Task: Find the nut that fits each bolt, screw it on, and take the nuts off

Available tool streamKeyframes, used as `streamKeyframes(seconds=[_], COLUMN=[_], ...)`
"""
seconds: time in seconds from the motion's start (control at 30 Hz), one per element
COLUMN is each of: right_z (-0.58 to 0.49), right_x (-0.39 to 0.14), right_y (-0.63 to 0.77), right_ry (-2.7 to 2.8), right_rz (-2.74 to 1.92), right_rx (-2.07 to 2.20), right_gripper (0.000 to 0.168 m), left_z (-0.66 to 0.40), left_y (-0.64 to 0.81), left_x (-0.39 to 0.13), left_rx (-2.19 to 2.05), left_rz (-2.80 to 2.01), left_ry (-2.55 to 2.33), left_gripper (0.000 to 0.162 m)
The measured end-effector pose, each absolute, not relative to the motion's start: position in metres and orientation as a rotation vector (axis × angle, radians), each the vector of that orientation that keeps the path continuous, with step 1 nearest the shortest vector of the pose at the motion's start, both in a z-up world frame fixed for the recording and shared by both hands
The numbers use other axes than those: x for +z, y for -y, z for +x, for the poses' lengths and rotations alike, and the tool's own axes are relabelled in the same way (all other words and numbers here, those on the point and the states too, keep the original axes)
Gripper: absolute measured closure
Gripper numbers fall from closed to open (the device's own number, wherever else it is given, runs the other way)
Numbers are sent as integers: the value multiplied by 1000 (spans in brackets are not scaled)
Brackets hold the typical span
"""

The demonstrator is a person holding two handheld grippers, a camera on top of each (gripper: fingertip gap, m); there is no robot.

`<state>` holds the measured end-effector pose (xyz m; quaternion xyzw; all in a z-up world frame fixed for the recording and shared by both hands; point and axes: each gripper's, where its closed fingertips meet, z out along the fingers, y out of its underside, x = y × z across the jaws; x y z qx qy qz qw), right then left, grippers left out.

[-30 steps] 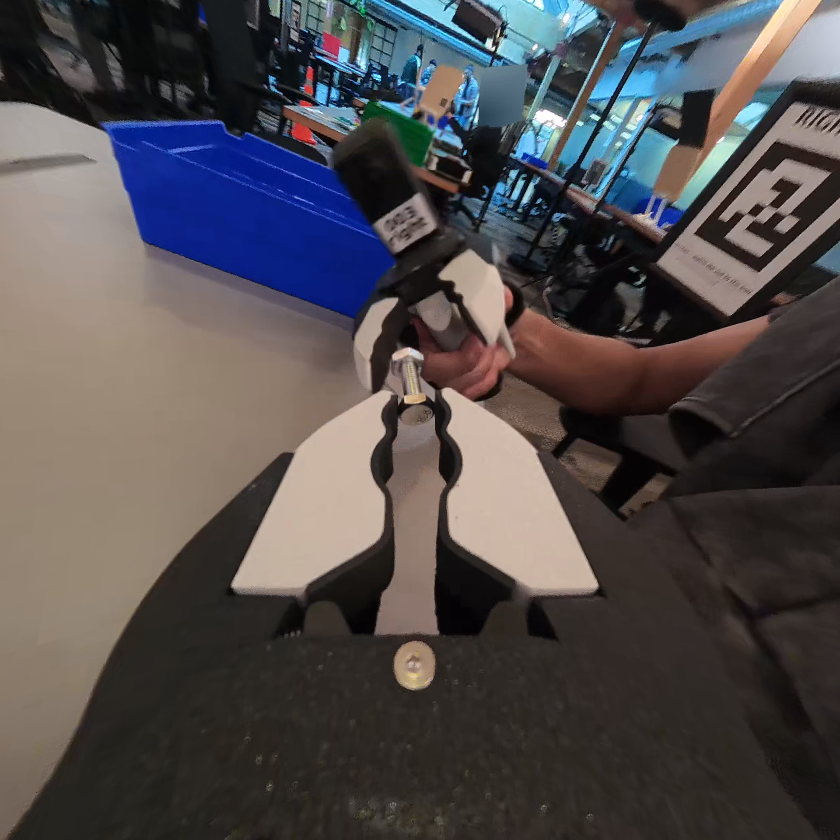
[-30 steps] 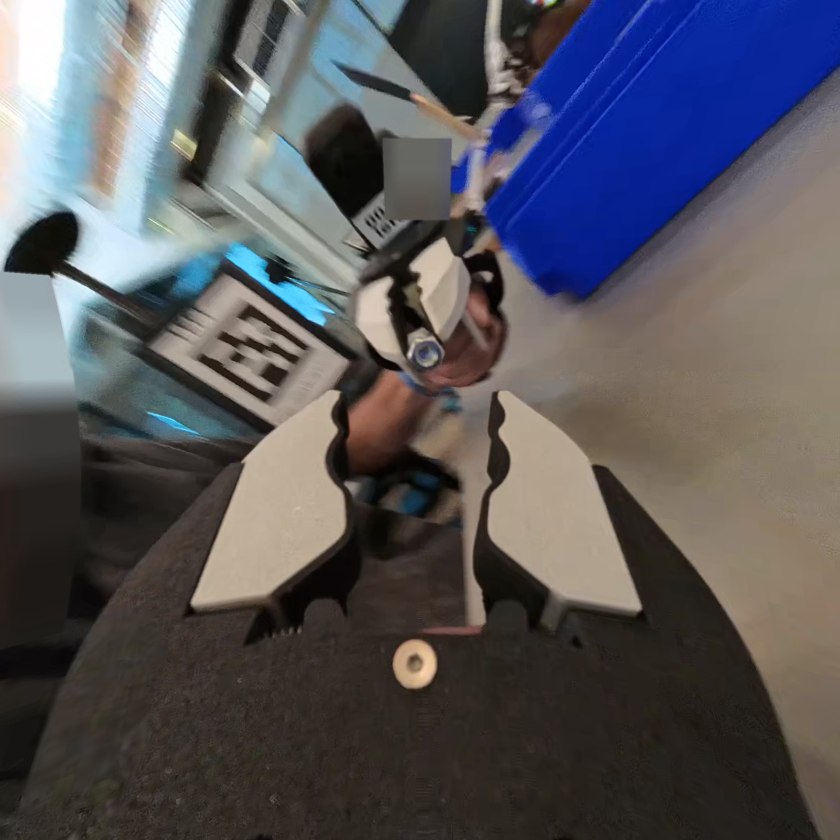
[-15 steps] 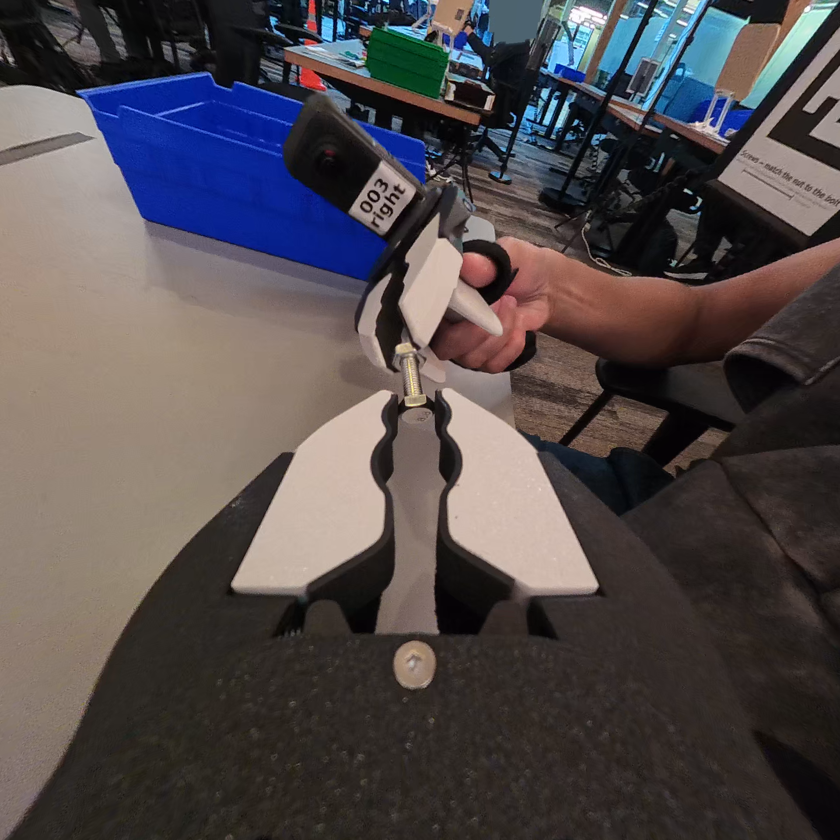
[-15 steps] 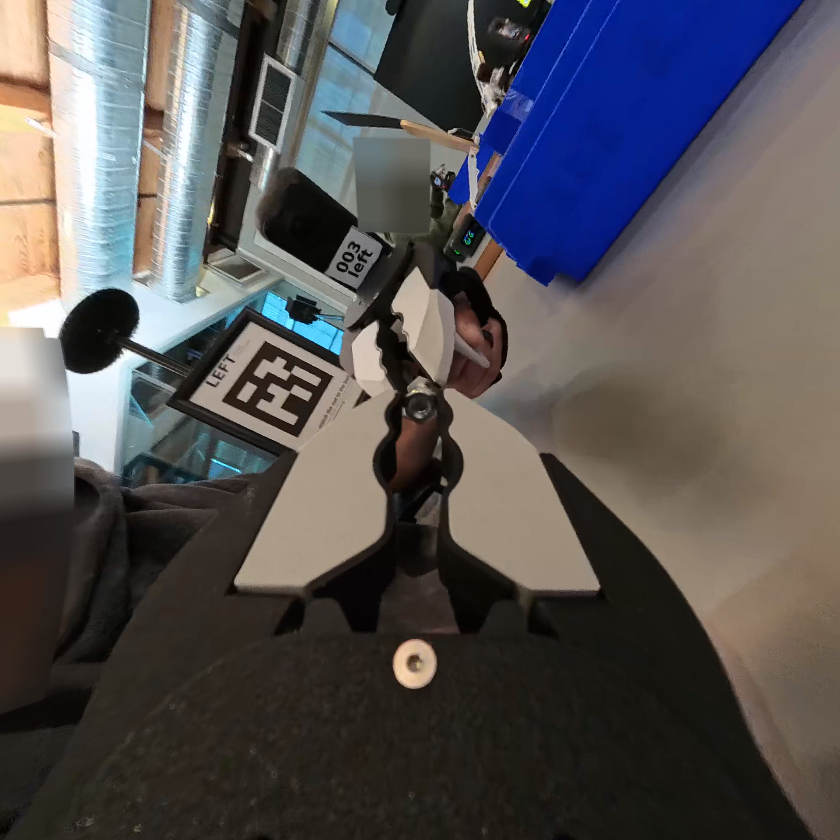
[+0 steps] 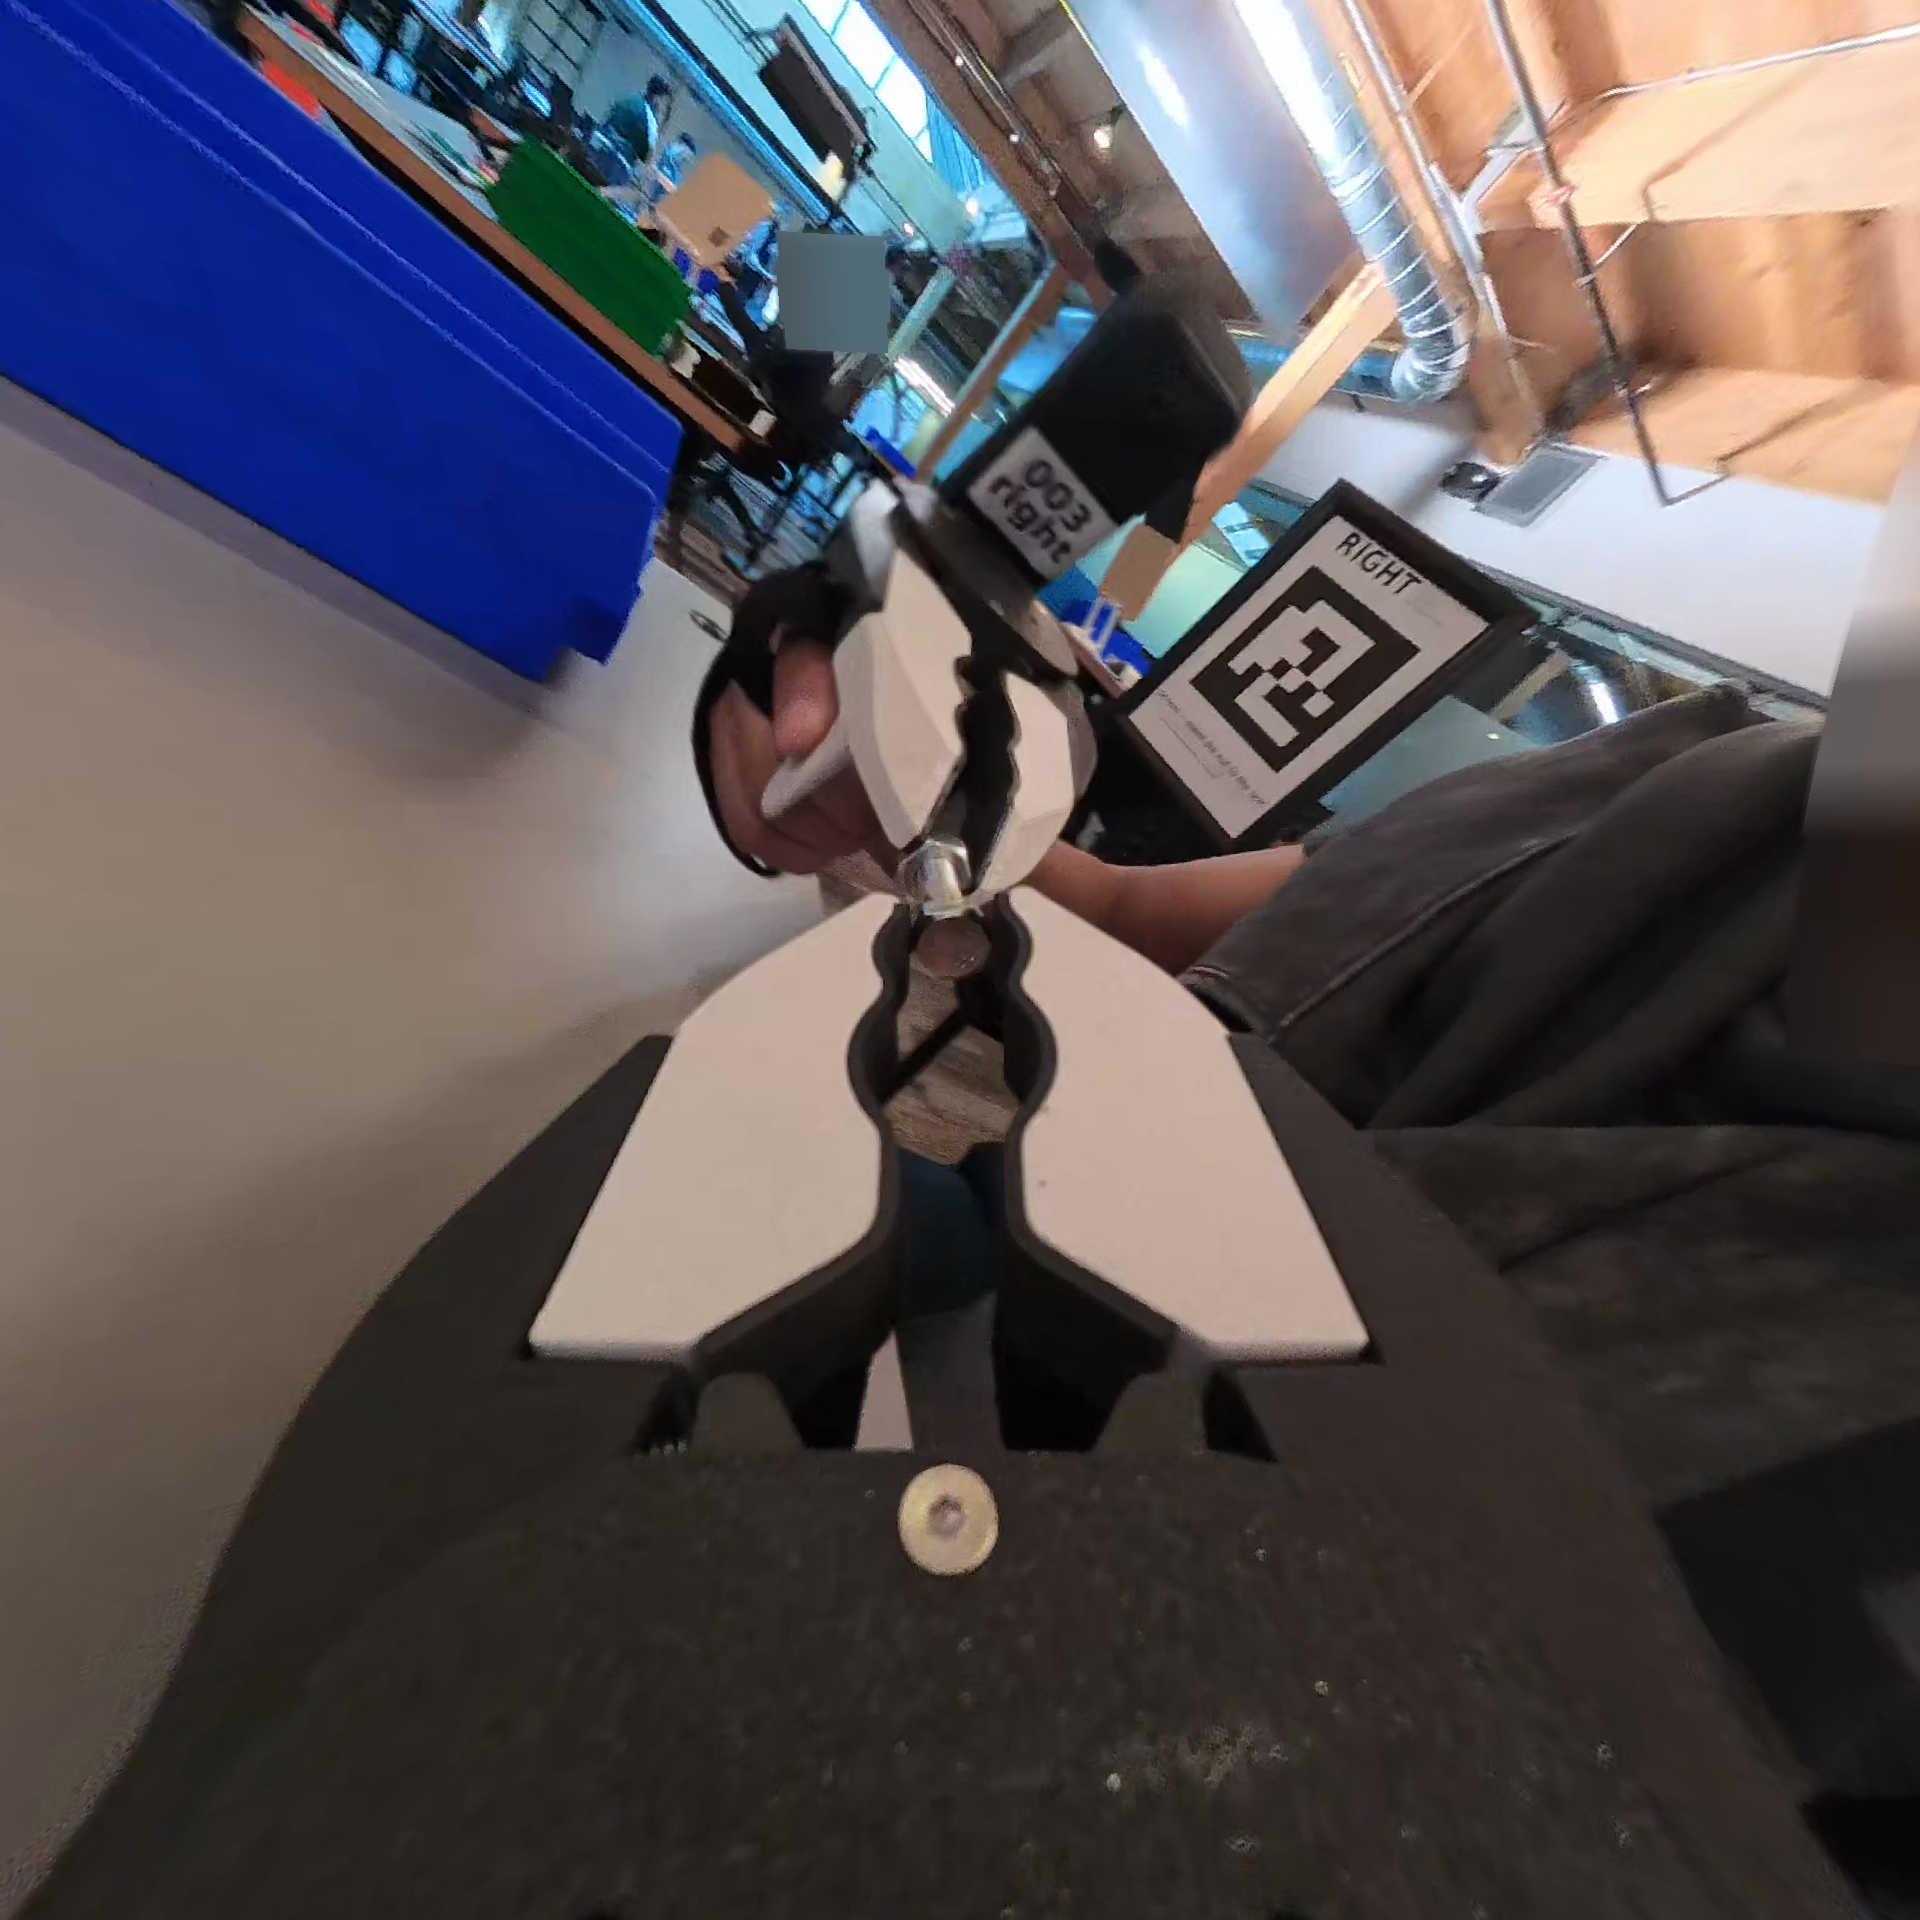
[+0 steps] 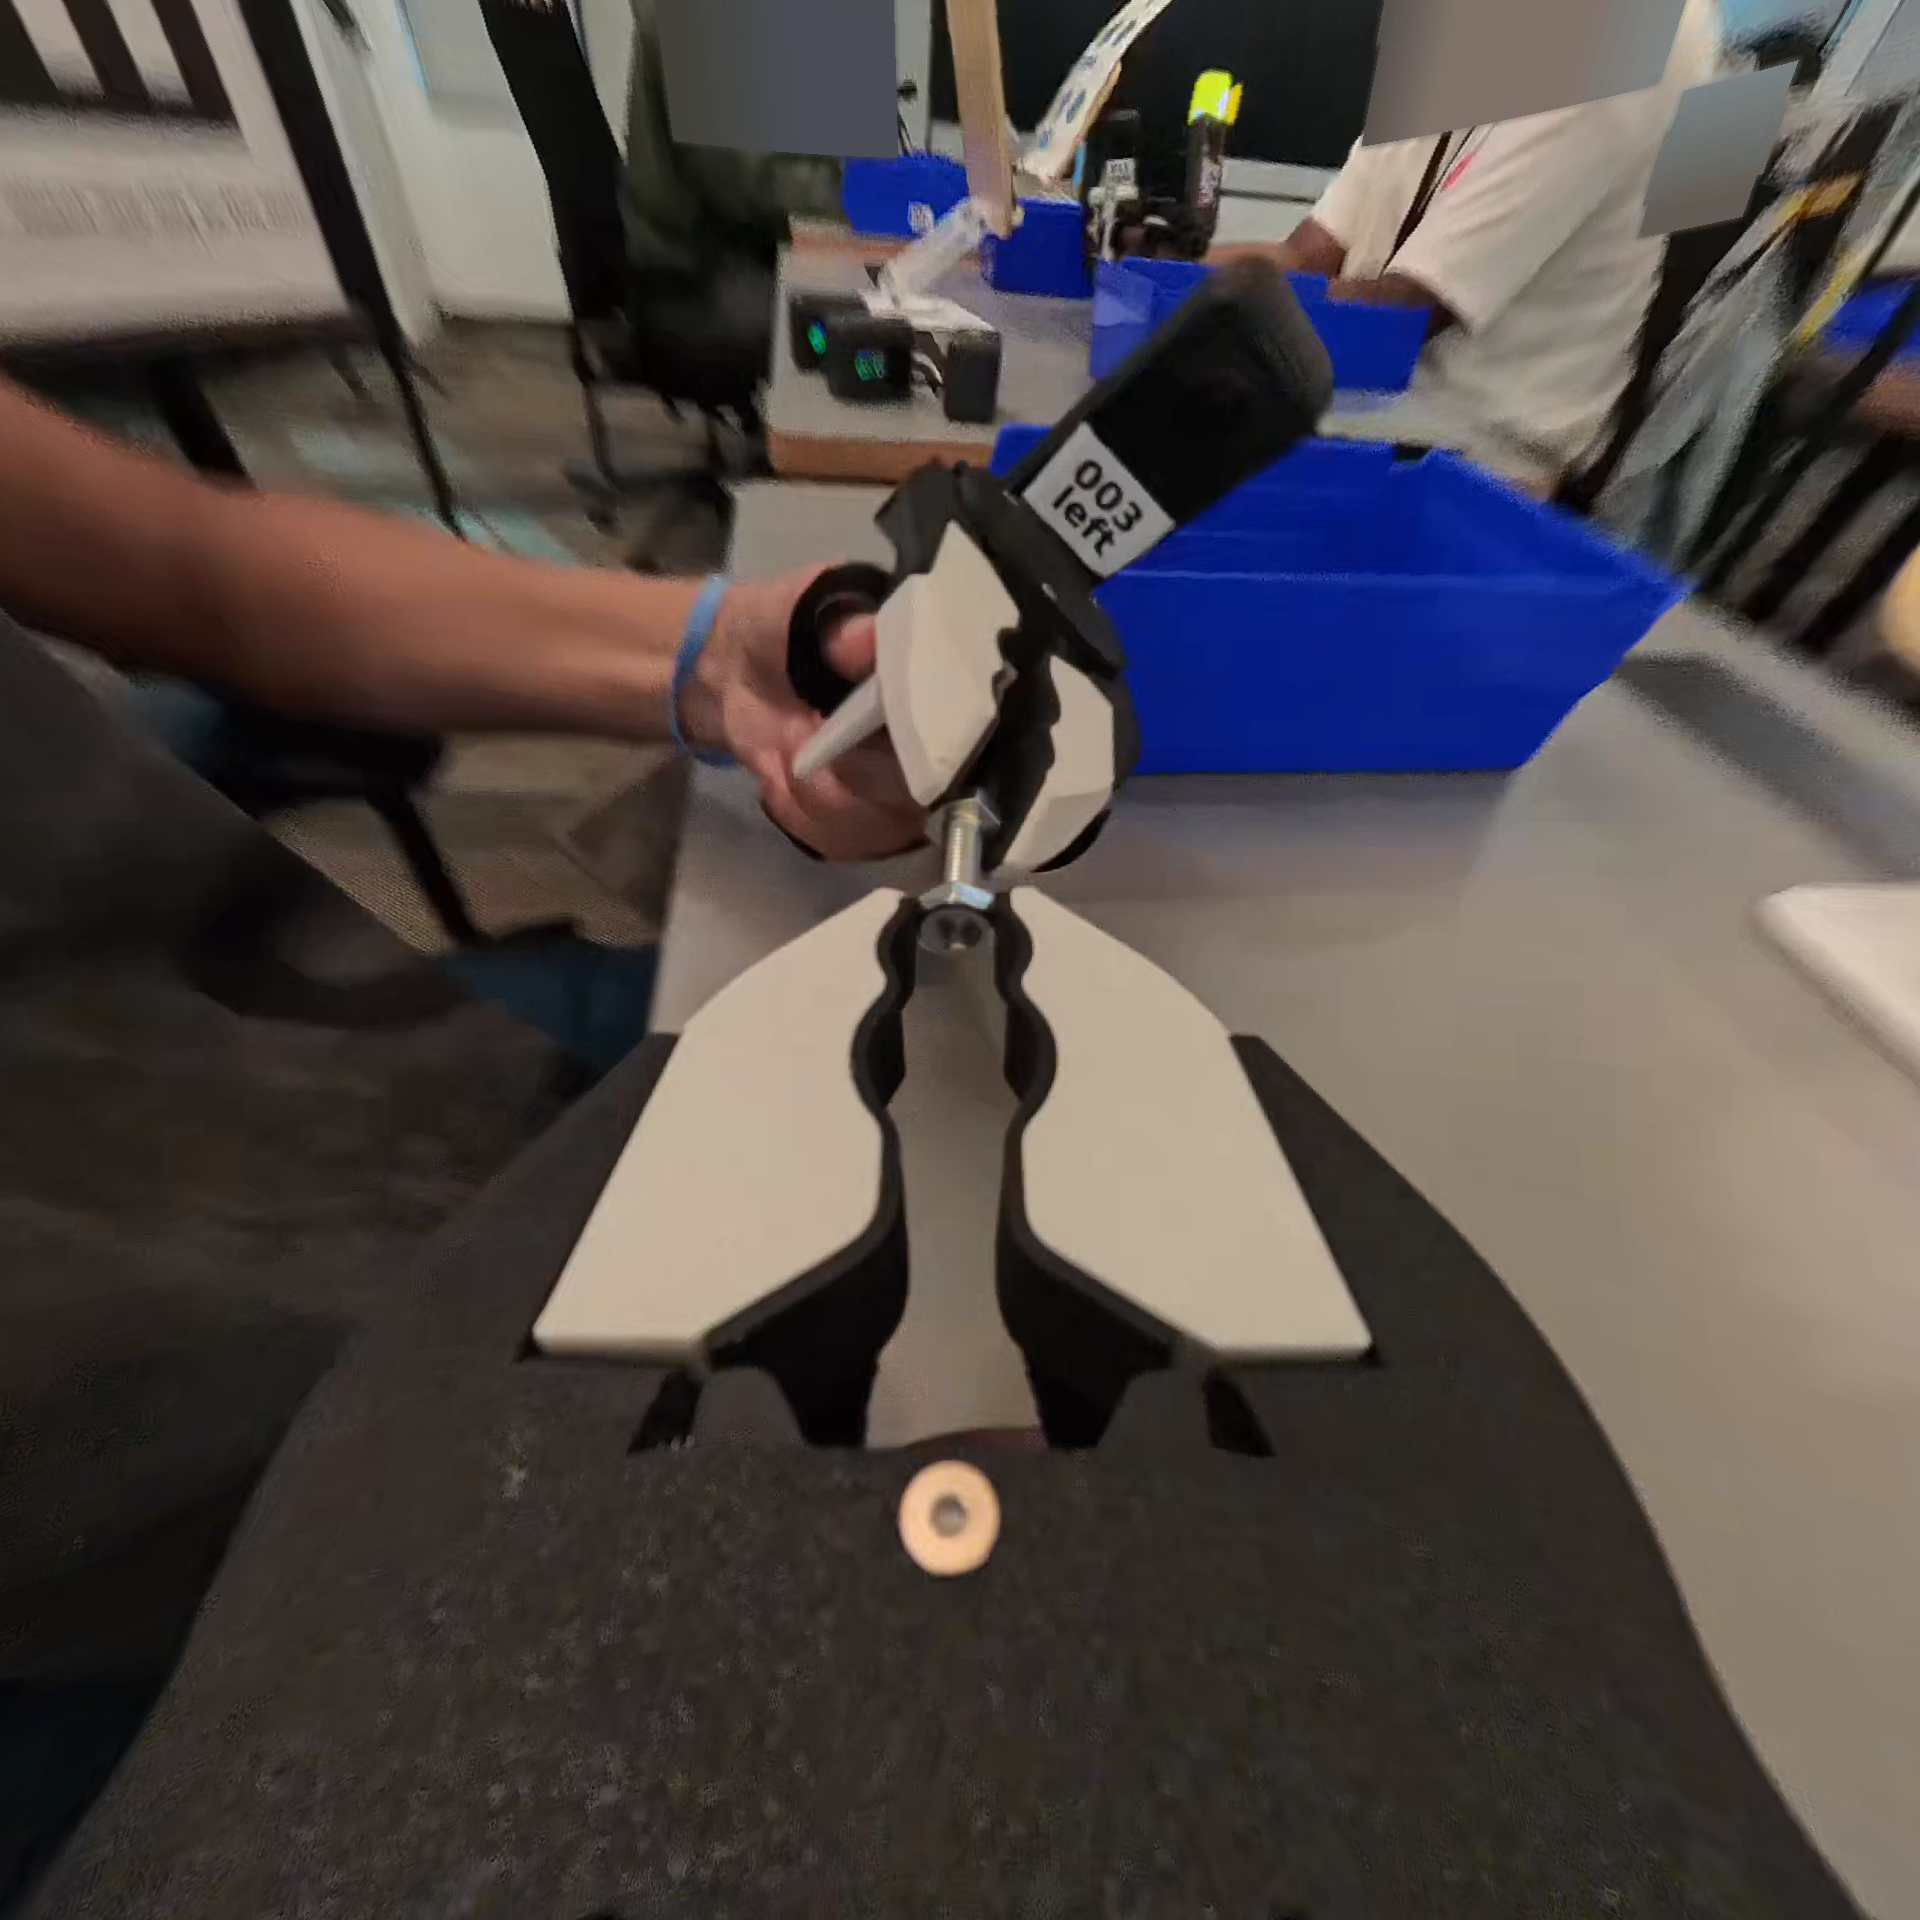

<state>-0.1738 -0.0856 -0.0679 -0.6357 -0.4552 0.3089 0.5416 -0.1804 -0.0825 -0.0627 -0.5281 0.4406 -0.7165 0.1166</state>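
A silver bolt [image 6: 961, 836] with a threaded shaft sticks out of my left gripper [image 6: 971, 821], which is shut on it. In the right wrist view my right gripper [image 6: 954, 914] is shut on the hex nut [image 6: 951, 928] at the bolt's free end. In the left wrist view my left gripper [image 5: 948, 920] grips the bolt's end [image 5: 951, 951], and the right gripper [image 5: 945, 868] faces it tip to tip, holding the nut [image 5: 933, 881]. Both are held in the air beside the edge of the grey table [image 6: 1455, 1039].
A blue bin [image 6: 1351, 644] stands on the table behind the grippers, also in the left wrist view [image 5: 312, 343]. A white object [image 6: 1860, 956] lies at the table's right edge. A black-and-white marker board [image 5: 1309, 665] stands beyond. Dark clothing [image 5: 1558, 1039] fills the near side. My two grippers' fingertips are within a few centimetres of each other.
My right gripper was open a second ago and has closed on the nut at the bolt's end. Since then both grippers have rolled, so both views have turned.
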Motion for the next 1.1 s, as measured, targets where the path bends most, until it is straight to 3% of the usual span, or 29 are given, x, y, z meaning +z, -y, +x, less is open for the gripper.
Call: streamKeyframes(seconds=[0.3,0.47,0.63,0.8,0.97,1.1], right_z=[-167,-167,-154,-130,-113,-67], right_x=[-86,-80,-73,-64,-85,-49], right_y=[83,86,80,45,20,17], right_ry=[1484,1483,1395,951,579,478], right_rz=[-994,-671,-857,-1448,-1786,-1833], right_rx=[-481,-884,-662,106,534,440], right_gripper=[154,154,154,154,154,154], left_z=[-176,-178,-189,-182,-216,-216], left_y=[81,76,64,34,-25,-17], left_x=[-81,-79,-72,-83,-91,-93], left_rx=[-2192,-2267,-2184,-1465,-653,-730], left_rz=[-1708,-1793,-1737,-1748,-1712,-1742], left_ry=[-1249,-1162,-1147,-1164,-882,-886], left_gripper=[148,148,148,147,147,147])
